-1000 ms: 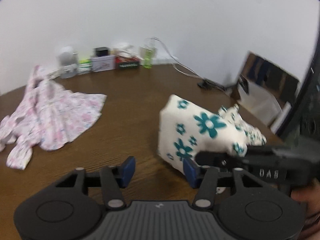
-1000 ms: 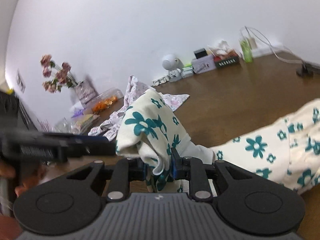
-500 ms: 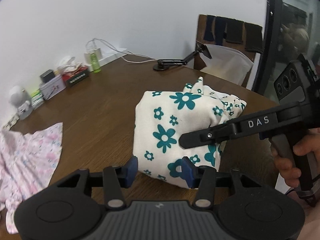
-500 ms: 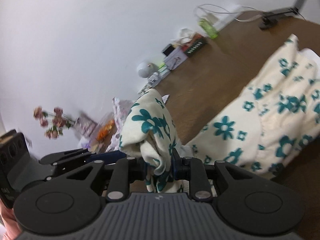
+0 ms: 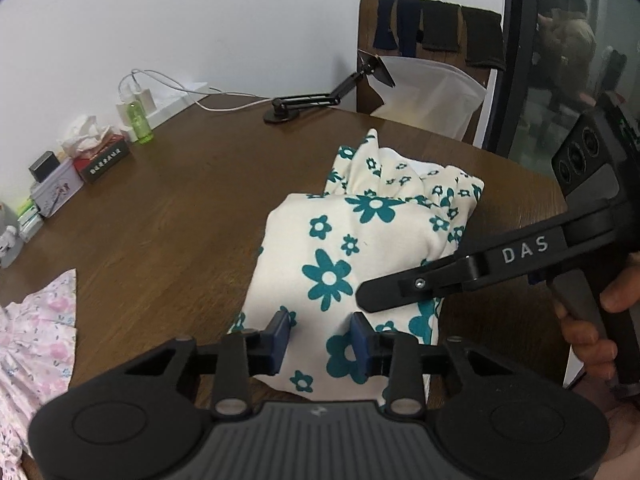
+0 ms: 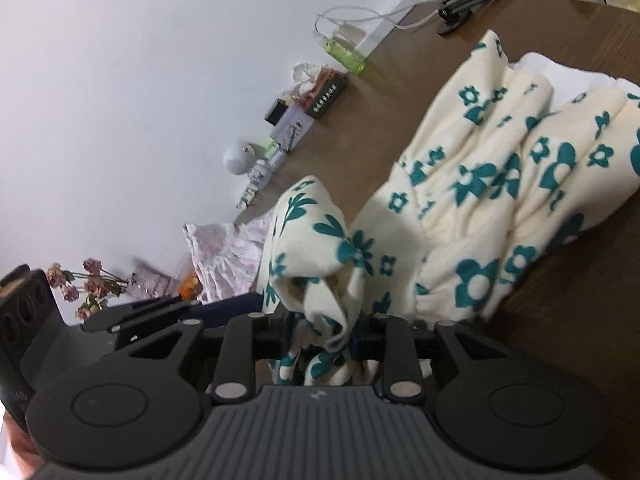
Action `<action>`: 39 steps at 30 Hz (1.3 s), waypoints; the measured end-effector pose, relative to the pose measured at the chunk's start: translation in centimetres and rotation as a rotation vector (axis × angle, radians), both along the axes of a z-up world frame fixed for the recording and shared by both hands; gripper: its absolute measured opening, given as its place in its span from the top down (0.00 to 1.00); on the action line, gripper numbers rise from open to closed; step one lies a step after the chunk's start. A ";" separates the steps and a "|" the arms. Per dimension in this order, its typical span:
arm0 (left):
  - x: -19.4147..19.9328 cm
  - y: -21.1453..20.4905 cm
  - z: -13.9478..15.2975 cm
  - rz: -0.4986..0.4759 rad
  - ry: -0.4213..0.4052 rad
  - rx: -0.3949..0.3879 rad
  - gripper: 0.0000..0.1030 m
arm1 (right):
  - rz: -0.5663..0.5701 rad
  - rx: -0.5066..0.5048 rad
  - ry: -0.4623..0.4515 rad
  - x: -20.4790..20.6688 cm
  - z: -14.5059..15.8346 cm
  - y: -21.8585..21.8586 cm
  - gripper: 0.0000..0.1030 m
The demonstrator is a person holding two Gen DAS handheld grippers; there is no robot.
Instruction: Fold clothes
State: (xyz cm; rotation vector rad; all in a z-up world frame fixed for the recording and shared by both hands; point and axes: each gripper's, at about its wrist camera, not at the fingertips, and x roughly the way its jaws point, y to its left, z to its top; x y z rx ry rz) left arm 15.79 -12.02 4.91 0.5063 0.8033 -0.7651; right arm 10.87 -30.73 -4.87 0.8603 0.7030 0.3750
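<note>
Cream floral garment [image 5: 360,248] near table [image 5: 180,208] edge (bare wood leftward)

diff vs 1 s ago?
The cream floral garment has been brought down onto the table, folded over. The left gripper moved over its near edge, jaws closing. The right gripper keeps a bunch between its jaws, now opening. The pink garment stays put.
</note>
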 end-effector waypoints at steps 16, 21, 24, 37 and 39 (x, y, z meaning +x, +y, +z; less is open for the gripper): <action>-0.2 -0.8 -1.2 -0.027 -0.013 0.042 0.68 | -0.071 -0.290 -0.153 -2.2 3.1 -2.4 0.60; -0.2 -0.8 -1.6 -0.039 -0.015 0.058 0.69 | -0.062 -0.560 -0.337 -3.1 6.0 -0.9 0.53; -0.3 -1.1 -1.7 -0.038 -0.022 0.063 0.69 | 0.030 -0.657 -0.441 -2.2 7.3 0.4 0.67; -1.0 -2.1 -2.1 -0.057 -0.080 0.068 0.66 | 0.243 -0.943 -0.370 2.1 4.5 4.7 0.79; -1.0 -1.6 -1.3 -0.034 -0.080 0.035 0.63 | 0.236 -0.900 -0.364 2.1 4.8 4.2 0.78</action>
